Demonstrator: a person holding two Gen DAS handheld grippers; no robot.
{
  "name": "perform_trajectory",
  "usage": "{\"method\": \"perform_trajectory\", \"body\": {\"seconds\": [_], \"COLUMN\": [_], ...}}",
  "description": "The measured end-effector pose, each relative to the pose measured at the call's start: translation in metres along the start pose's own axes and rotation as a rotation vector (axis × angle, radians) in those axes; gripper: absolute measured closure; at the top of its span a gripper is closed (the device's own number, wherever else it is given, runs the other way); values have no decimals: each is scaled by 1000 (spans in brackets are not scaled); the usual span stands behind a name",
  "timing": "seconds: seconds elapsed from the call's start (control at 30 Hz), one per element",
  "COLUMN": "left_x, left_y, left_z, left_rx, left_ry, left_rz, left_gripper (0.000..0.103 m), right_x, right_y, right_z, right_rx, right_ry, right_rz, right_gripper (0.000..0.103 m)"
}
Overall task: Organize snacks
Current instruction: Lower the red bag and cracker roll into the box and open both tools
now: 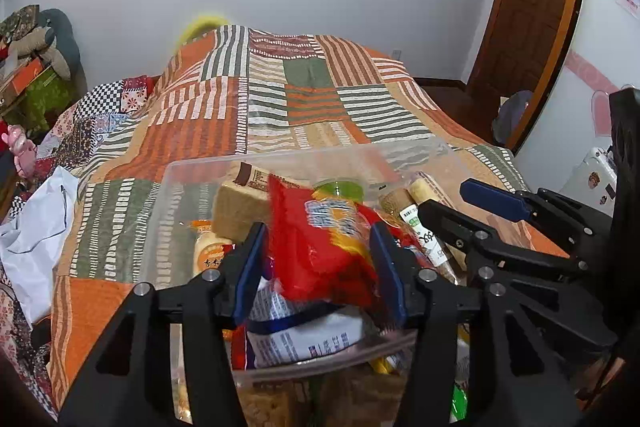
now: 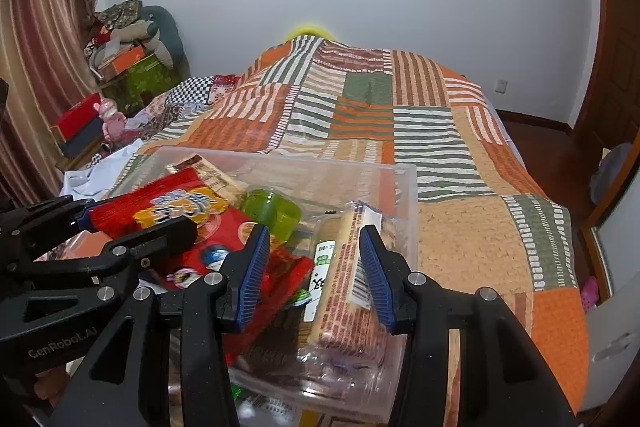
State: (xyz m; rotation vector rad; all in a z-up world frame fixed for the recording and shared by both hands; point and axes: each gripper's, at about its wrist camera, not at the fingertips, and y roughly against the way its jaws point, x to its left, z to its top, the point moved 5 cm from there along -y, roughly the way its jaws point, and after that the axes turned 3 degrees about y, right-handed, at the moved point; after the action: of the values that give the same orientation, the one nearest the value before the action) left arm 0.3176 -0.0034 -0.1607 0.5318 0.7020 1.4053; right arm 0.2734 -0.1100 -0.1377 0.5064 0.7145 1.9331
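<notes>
A clear plastic bin (image 1: 192,167) (image 2: 404,187) full of snacks sits on the bed. My left gripper (image 1: 318,267) is open above it, with a red snack bag (image 1: 320,243) between its jaws, which do not seem to press it. The bag also shows in the right wrist view (image 2: 180,207). My right gripper (image 2: 312,275) is open over the bin's right side, with a long wafer pack (image 2: 344,287) between its fingers. A green cup (image 2: 272,211) and a tan cake block (image 1: 236,207) lie in the bin.
A striped patchwork quilt (image 2: 440,147) covers the bed. A white bag (image 1: 36,227) lies at the left. Boxes and toys (image 2: 128,59) pile by the curtain. A wooden door (image 1: 532,7) stands at the right.
</notes>
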Motion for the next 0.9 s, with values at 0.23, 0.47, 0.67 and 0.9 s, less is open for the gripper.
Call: {"method": "perform_trajectory", "body": {"seconds": [0.23, 0.47, 0.67, 0.9], "left_x": [6, 9, 15, 33], "left_y": [30, 55, 70, 86], "left_z": [-5, -19, -35, -58], "left_rx": [-41, -57, -31, -11], "left_ry": [1, -21, -43, -37], "left_rz": [10, 32, 60, 96], "left_gripper": [37, 36, 34, 34], "right_x": [5, 8, 9, 10], "right_y": [20, 43, 58, 68], "right_z": [-3, -8, -13, -27], "right_rx": [-30, -58, -75, -76], "right_ry": [-6, -17, -18, -46], "right_rz": [23, 33, 21, 28], "right_gripper": [50, 50, 45, 35]}}
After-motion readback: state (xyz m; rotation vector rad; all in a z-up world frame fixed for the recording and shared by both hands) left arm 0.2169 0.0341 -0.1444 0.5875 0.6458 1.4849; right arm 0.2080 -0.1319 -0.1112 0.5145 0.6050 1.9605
